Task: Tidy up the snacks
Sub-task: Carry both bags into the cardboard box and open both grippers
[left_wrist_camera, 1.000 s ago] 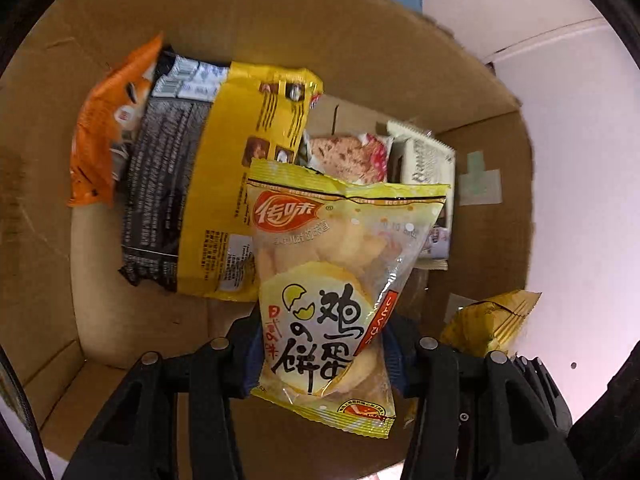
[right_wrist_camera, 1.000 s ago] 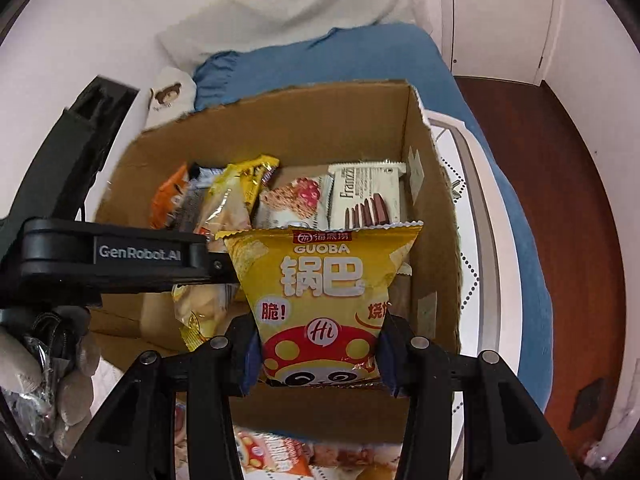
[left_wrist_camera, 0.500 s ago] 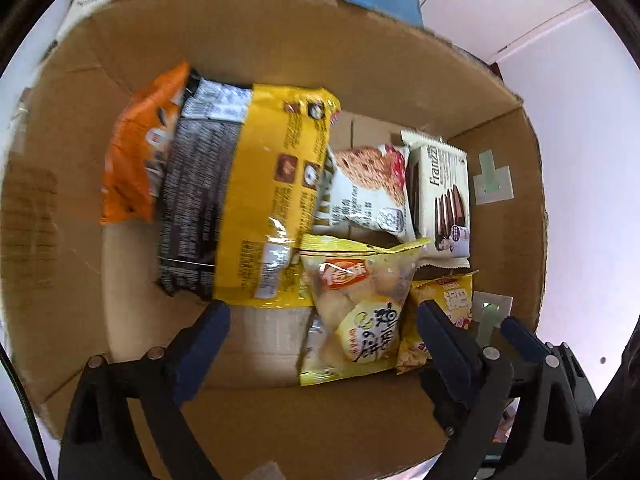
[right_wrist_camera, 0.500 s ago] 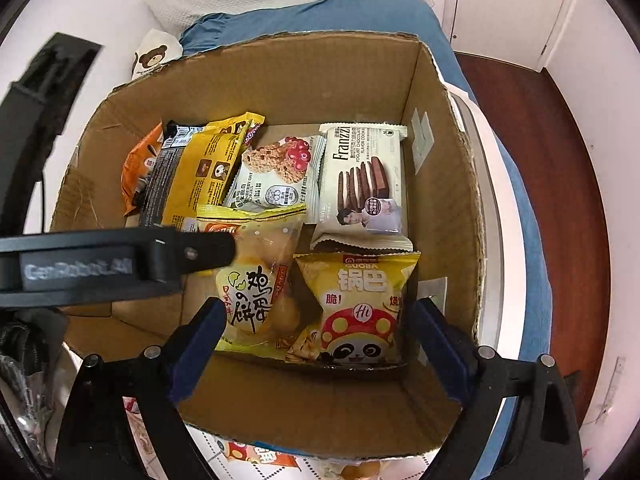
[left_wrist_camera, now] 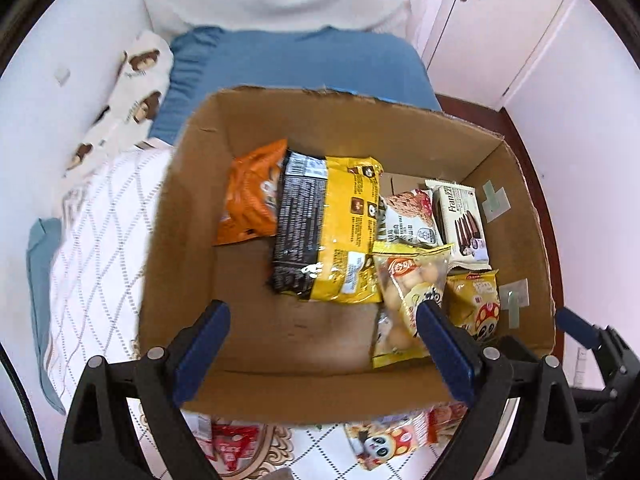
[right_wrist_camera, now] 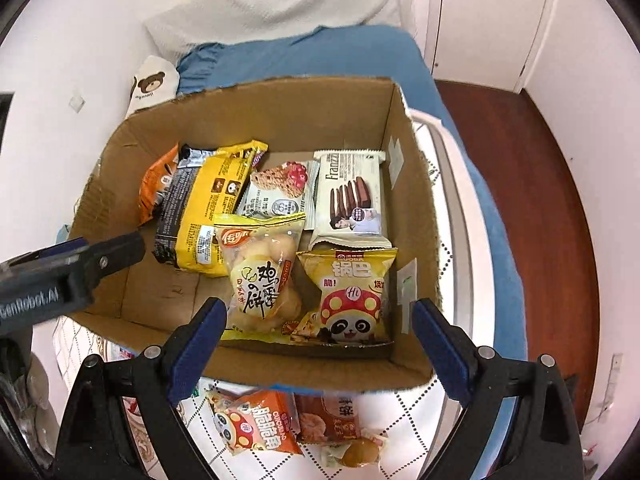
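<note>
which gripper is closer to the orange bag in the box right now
Left, as far as these views show. The left gripper hangs open over the box's near-left part, the orange bag ahead of it. The right gripper hangs open above the near-right corner, the bag diagonally across.

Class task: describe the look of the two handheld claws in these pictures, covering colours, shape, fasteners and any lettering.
Both look alike. The left claw and the right claw each have two black angular plastic fingers tipped with blue pads and fastened with round silver bolts. In the right wrist view, the left claw's black side carries white "GenRobot.AI" lettering. No sleeves show.
</note>
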The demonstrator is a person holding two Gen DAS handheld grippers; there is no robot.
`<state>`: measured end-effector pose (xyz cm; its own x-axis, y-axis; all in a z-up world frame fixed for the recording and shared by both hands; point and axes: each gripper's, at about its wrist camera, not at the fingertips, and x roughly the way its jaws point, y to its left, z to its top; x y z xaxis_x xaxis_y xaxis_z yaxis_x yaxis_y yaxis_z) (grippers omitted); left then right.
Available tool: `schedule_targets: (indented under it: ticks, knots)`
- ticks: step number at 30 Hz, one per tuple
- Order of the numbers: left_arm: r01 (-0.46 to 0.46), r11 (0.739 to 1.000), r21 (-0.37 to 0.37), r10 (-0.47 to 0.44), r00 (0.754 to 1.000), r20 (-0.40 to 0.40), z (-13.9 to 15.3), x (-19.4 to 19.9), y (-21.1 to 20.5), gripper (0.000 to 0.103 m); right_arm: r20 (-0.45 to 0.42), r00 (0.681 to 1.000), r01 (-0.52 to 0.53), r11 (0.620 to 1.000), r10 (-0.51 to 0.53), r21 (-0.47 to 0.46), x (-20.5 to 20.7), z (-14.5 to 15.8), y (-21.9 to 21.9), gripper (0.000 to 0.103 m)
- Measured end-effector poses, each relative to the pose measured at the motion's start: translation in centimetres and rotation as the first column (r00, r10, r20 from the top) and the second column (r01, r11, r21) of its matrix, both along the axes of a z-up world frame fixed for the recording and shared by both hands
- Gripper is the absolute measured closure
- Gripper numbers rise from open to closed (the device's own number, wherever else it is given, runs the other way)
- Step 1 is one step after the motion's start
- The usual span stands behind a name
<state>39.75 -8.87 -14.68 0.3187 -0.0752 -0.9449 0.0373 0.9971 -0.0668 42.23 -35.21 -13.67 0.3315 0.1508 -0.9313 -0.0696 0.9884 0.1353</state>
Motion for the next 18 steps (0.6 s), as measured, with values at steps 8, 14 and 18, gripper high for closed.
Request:
schedule_targets:
  ticks: [8,14,18]
  knots:
    - [0.019,0.999,0.039,-0.024,0.992,0.122,2.3,-3.8,0.2,0.008,0.084,0.996,0.002,1.000,-0.001,-0.011,-2.9,2.7,0.3,0.007]
    - [0.027,0.999,0.032,-0.033,0.980,0.195,4.6,-6.7,0.5,0.008,0.142,0.990,0.012,1.000,-0.012,0.003,-5.4,4.6,0.3,0.007]
    - [0.032,0.999,0.017,-0.035,0.973,0.228,5.9,-8.3,0.6,0.008,0.192,0.981,0.012,1.000,-0.011,-0.002,-7.1,6.3,0.4,0.007]
